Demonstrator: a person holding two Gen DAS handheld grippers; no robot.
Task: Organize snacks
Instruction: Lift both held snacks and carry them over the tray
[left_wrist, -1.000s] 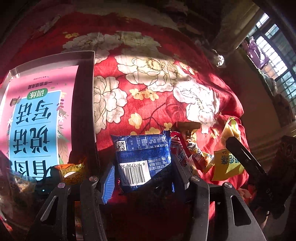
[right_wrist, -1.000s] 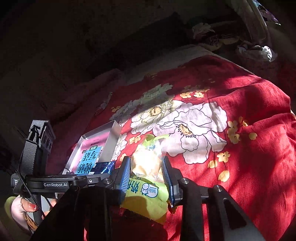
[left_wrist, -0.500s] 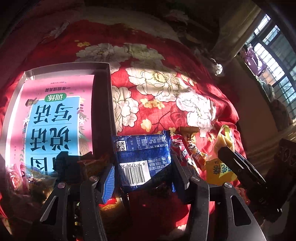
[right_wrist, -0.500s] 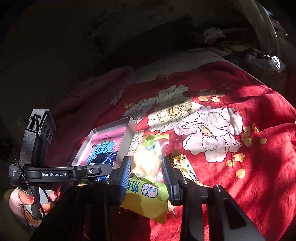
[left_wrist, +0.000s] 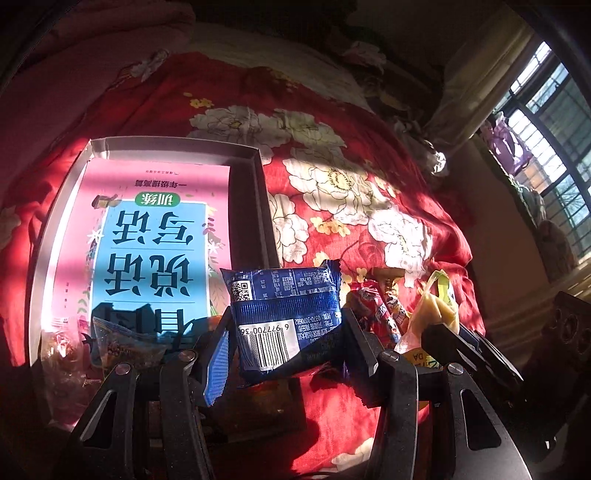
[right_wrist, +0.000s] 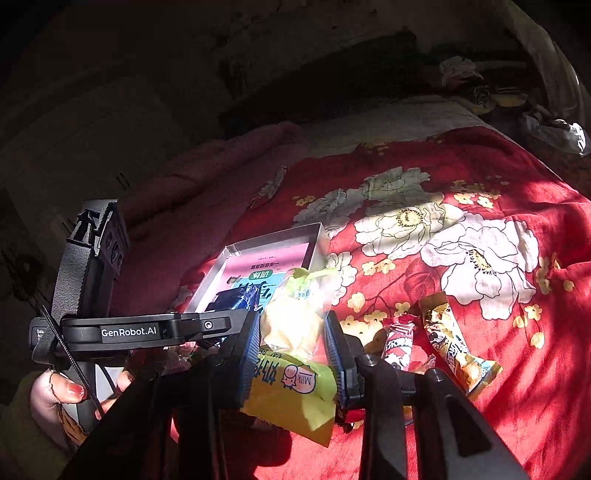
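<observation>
Left gripper (left_wrist: 284, 336): a blue snack packet (left_wrist: 284, 314) is clamped between the fingers, barcode side up, and held above the near right corner of the box.
Right gripper (right_wrist: 291, 350): a yellow snack bag (right_wrist: 295, 347) is pinched between narrowly set fingers.
Box (left_wrist: 70, 206): a shallow box is laid on the red flowered blanket (left_wrist: 351, 177); its floor is printed pink and blue, and a few wrapped snacks (left_wrist: 122, 343) are gathered at its near end.
Loose snacks: two stick packets (right_wrist: 454, 343) are left on the blanket, right of the box.
Hand (right_wrist: 55, 391): the left gripper's handle is grasped.
</observation>
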